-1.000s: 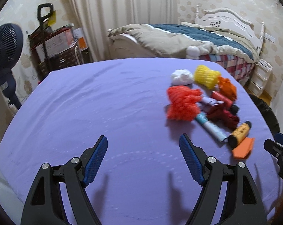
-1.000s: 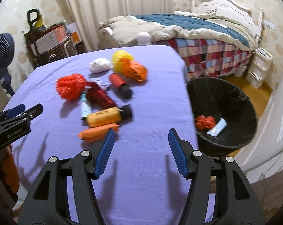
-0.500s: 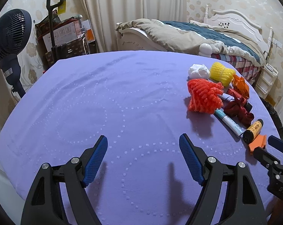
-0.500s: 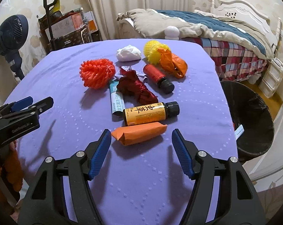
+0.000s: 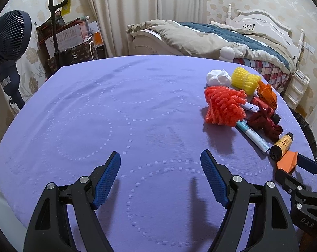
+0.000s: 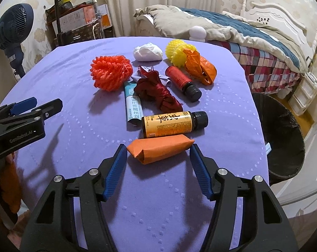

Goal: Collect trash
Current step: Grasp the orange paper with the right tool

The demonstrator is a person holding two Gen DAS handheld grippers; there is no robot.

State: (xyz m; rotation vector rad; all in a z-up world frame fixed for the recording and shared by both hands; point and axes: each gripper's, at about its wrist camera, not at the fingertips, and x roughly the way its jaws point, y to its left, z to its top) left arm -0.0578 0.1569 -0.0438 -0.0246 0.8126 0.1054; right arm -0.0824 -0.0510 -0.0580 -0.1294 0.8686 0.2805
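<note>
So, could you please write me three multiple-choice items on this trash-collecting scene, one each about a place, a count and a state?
1. Where does the orange packet lie?
A. in the bin
B. on the table, between the right gripper's fingers
C. on the bed

2. How many capped bottles lie on the purple tablecloth?
A. two
B. four
C. none

3. How is the left gripper?
A. shut on the red foam net
B. shut on nothing
C. open over bare cloth

Key: 1 B, the packet lies between the blue pads, jaws just closing. 2 A, the orange-label bottle and the red bottle. 3 C, its fingers stand apart with nothing between them.
</note>
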